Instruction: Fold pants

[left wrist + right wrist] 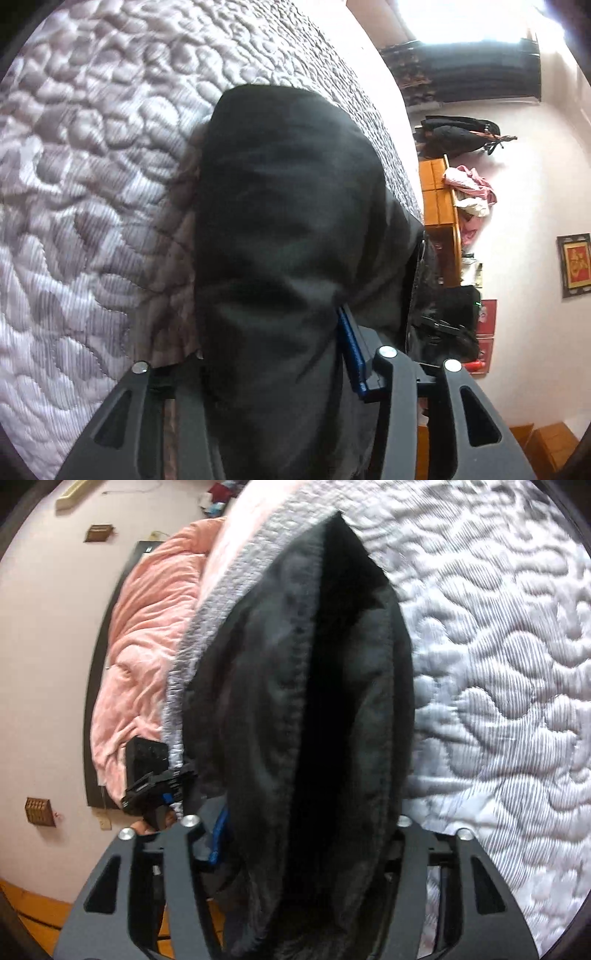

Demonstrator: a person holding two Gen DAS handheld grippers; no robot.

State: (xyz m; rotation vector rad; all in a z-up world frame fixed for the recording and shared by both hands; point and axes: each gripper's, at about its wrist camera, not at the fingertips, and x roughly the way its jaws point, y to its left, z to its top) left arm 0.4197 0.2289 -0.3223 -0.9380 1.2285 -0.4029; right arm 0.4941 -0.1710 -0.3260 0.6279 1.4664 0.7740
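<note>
While black pants (288, 236) hang bunched over quilted bed (81, 206): left gripper (273, 362), right gripper (306, 834) each pinching fabric fold. Risk: thick slippery bundle slipping free mid-carry, fold landing crooked.

- a bed (92, 166) carries everything, covered by a pale quilted bedspread (498, 664) with wavy stitching.
- black pants (288, 221) drape over the bedspread, near the bed's edge.
- a pink blanket (147, 635) lies bunched along the far side of the bed, beside the bedspread.
</note>
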